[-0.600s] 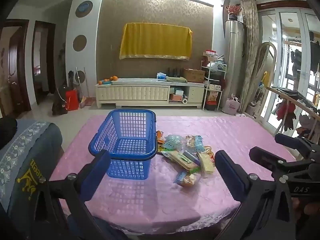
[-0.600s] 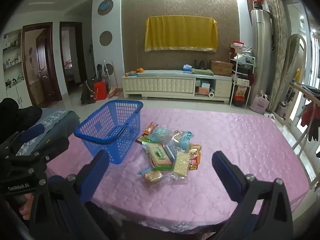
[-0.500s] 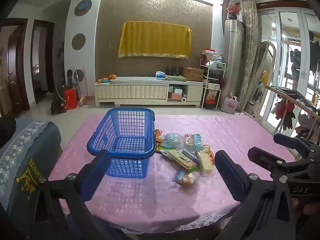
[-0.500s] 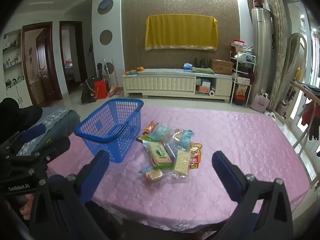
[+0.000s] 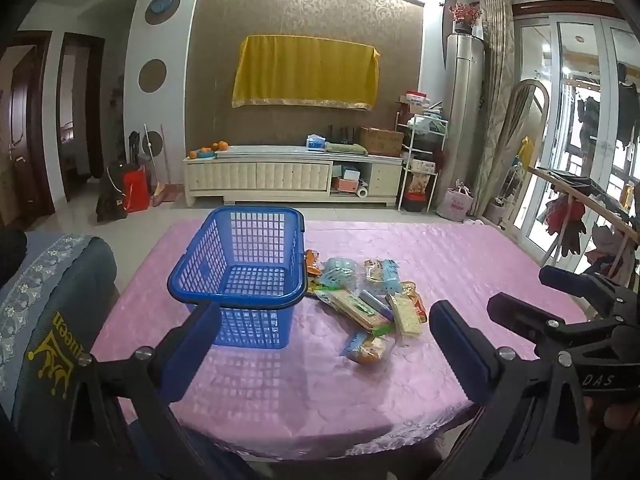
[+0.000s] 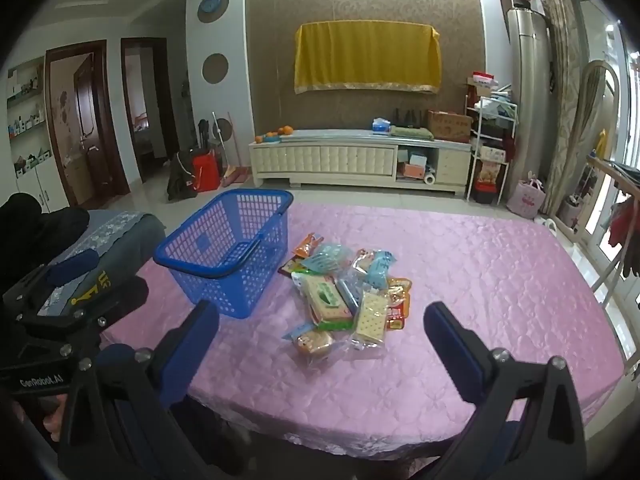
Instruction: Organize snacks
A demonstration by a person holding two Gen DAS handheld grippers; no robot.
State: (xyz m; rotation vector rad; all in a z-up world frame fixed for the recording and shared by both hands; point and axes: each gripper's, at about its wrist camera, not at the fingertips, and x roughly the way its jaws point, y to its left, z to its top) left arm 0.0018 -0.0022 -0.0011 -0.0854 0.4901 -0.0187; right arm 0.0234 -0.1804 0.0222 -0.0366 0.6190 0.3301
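Nearest, both tools stand wide and hold nothing: the left gripper (image 5: 320, 336) faces the empty blue basket (image 5: 240, 276), the right gripper (image 6: 322, 338) faces the snacks (image 6: 348, 296) heaped just beside it on the pink tablecloth (image 6: 480, 280). Likely trouble: overlapping slippery wrappers, so one pinch may drag neighbours or nudge the light basket.

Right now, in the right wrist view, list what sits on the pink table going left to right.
Blue basket → green biscuit pack → cracker pack → bare pink tablecloth.
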